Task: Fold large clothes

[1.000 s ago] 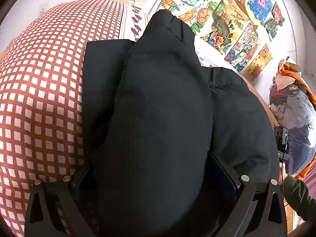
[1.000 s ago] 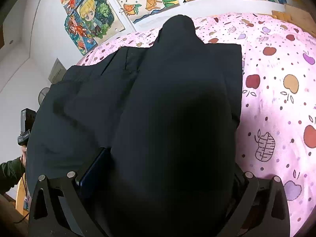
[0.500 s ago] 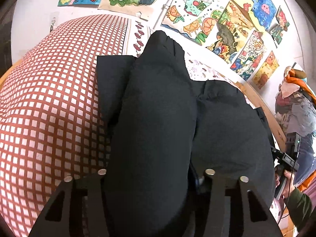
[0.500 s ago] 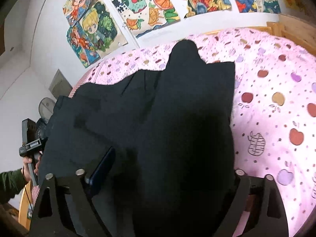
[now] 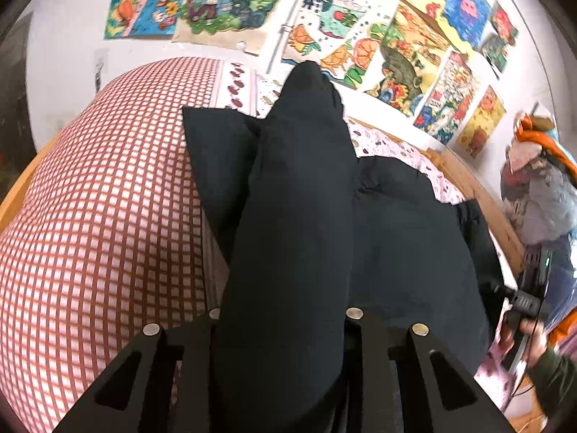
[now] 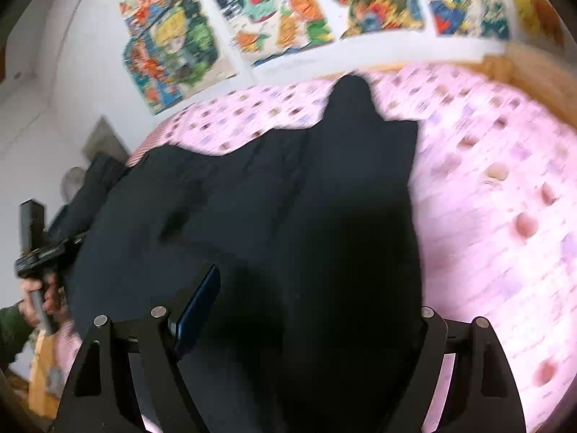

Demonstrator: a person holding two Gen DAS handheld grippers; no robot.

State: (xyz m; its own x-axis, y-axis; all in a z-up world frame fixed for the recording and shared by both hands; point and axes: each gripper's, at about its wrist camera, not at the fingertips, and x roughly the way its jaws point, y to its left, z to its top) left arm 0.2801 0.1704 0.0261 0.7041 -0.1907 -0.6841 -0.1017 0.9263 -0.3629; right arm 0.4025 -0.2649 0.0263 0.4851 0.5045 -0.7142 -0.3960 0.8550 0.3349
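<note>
Black garment [image 5: 288, 238]: left hand-held gripper [image 5: 281, 319] has just closed, pinching it; right hand-held gripper [image 6: 299, 310] narrowing, grip unclear (blurred). Risk: uneven lift, fabric slipping onto the bed [image 5: 101, 216].

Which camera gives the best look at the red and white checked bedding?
The left wrist view: the red and white checked bedding fills its left half, sharp, beside the black garment. The right wrist view is blurred and shows only a sliver past the garment's far left edge.
</note>
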